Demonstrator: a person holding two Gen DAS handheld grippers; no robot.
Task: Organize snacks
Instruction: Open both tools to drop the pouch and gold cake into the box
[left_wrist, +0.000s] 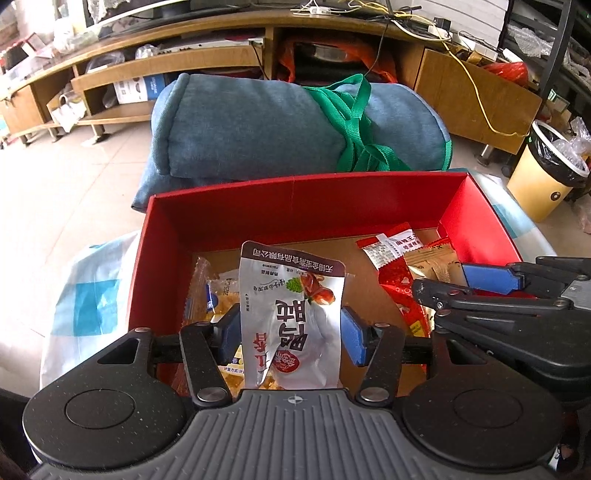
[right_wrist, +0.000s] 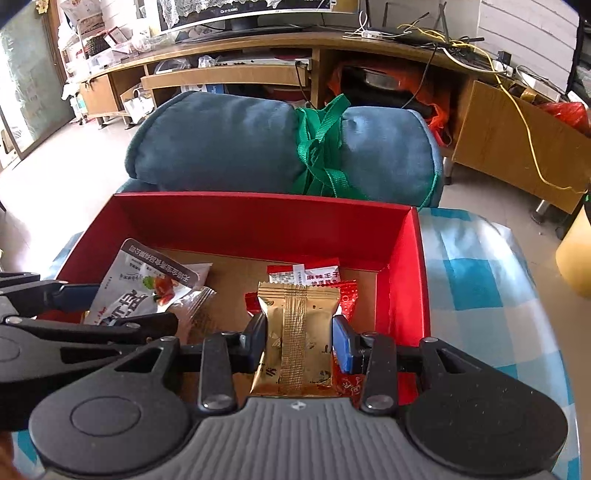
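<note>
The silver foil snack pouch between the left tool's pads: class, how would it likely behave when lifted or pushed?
The silver pouch is creased and dented, so it is probably floppy and will sag. Its glossy foil looks slippery. It seems thin and flat, so likely light, sliding across the red box floor rather than rolling.

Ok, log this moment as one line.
left gripper: silver packet between pads, over red box | right gripper: shut on gold packet, over box
</note>
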